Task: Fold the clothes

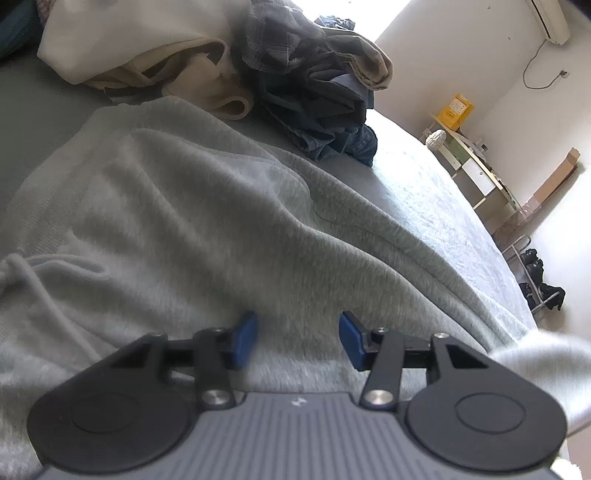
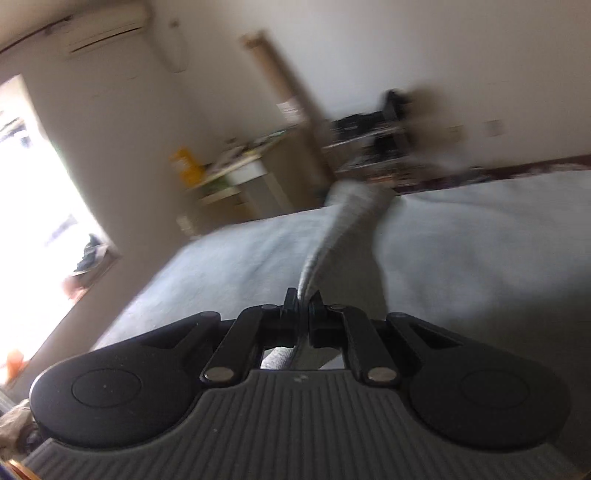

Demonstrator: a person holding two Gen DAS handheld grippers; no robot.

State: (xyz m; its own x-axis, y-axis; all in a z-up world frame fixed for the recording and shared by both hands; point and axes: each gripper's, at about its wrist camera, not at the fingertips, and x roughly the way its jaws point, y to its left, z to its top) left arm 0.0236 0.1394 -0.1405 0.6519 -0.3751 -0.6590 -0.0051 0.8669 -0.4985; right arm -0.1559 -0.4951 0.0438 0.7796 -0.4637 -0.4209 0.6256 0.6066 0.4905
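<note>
— Grippers first: how are they recorded?

— Left gripper (image 1: 298,338): jaws spread wide, nothing gripped; blue pads (image 1: 244,339) are set down against the grey sweatshirt (image 1: 207,221). Right gripper (image 2: 303,308): jaws clamped on a strip of the same grey sweatshirt (image 2: 343,218), which is drawn taut and lifted away from the fingers toward the far edge of the bed (image 2: 480,236). That view is blurred.

— Garment position?

— Sweatshirt is spread across the pale blue bed (image 1: 436,192) in the left wrist view, loosely rumpled, with a white drawstring (image 1: 33,273) lying at its left side.

— Other stock on the bed?

— Cream garment (image 1: 147,48) and dark blue and plaid clothes (image 1: 314,92) are heaped together beyond the sweatshirt, the cream piece touching its upper edge.

— Surroundings?

— Desk (image 1: 476,166) with a yellow box (image 1: 458,109) is noted against the white wall, and an air conditioner (image 1: 550,18) is mounted high.
</note>
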